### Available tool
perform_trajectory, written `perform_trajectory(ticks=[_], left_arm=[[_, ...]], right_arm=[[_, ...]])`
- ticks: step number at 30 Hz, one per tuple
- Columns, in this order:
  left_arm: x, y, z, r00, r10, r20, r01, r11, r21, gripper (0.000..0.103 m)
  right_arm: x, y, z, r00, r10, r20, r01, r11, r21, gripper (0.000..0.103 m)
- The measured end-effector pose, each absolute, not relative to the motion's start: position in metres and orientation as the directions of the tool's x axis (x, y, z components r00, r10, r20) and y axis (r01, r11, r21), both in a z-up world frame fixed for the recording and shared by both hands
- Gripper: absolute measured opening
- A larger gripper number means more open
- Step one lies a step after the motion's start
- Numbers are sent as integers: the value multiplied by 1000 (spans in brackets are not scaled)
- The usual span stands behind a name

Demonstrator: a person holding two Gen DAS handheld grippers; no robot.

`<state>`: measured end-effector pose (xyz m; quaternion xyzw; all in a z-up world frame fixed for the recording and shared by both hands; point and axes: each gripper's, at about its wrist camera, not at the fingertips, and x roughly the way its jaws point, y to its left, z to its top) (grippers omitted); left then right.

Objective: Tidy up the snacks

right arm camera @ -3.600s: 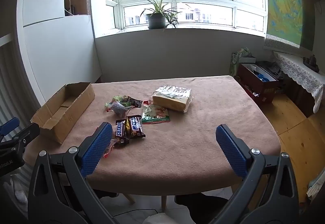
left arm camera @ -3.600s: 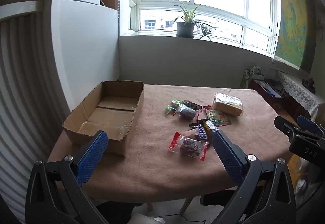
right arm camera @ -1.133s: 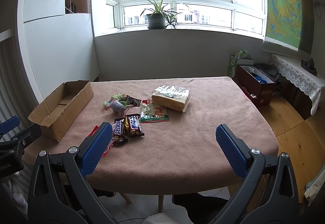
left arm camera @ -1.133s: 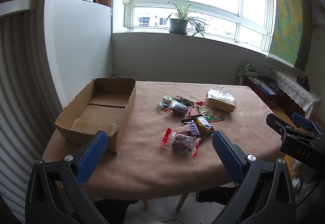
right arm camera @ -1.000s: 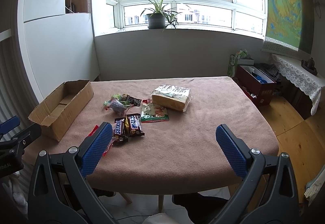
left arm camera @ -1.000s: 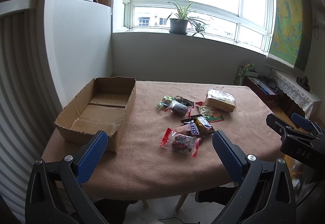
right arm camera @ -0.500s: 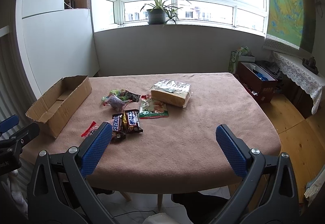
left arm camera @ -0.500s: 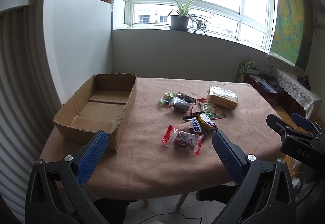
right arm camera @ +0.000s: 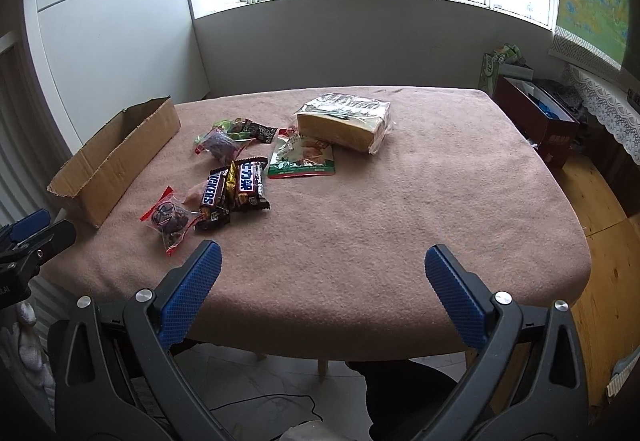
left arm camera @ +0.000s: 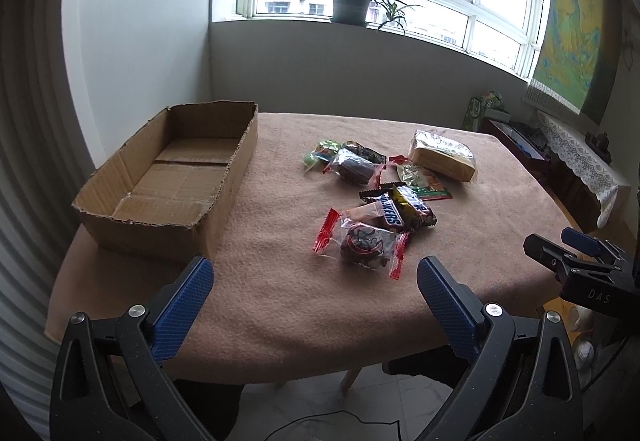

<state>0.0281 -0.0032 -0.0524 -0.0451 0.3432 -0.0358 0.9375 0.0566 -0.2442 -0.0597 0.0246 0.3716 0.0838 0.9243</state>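
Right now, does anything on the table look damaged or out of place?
The cardboard box has a torn, ragged rim and holds nothing. The snacks lie in a loose pile on the tablecloth beside it, some overlapping. Nothing is spilled.

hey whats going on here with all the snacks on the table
A person holds two open grippers over the near table edge, neither gripping anything. The left gripper faces the clear red-edged packet; the right gripper hovers beside it. The cardboard box is empty, and the Snickers bars and the bread loaf lie loose on the cloth.
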Motion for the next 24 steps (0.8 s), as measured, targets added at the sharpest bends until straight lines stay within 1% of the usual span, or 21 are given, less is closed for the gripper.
perform_trajectory(ticks=[3,6,8,10,13,14,16,18,19,24], left_arm=[[34,-4,-58,744,-122,-657,42,990,-137,98],[40,-7,-63,726,-136,-674,43,987,-152,92],[44,-8,-68,707,-157,-689,46,983,-177,92],[48,-10,-72,688,-179,-704,51,979,-199,87],[56,-15,-80,655,-215,-724,64,971,-230,86],[60,-16,-83,643,-231,-730,67,967,-247,84],[66,-18,-88,617,-264,-741,73,957,-280,79],[73,-21,-93,594,-289,-751,82,950,-301,77],[76,-23,-95,584,-299,-755,84,947,-310,74],[91,-28,-102,550,-337,-764,88,933,-348,74]], right_arm=[[69,-242,-64,687,213,-695,-164,977,138,103],[80,-237,-67,675,224,-703,-182,974,136,103],[87,-234,-69,664,240,-708,-198,970,143,103],[93,-233,-70,656,255,-710,-209,966,154,103],[101,-232,-72,645,265,-716,-219,963,159,97],[104,-233,-73,644,266,-717,-218,963,161,97],[109,-236,-75,634,280,-720,-219,959,180,97],[114,-238,-77,622,297,-724,-220,954,203,95],[117,-239,-77,616,305,-727,-222,952,212,93],[133,-239,-80,601,319,-733,-234,947,220,90]])
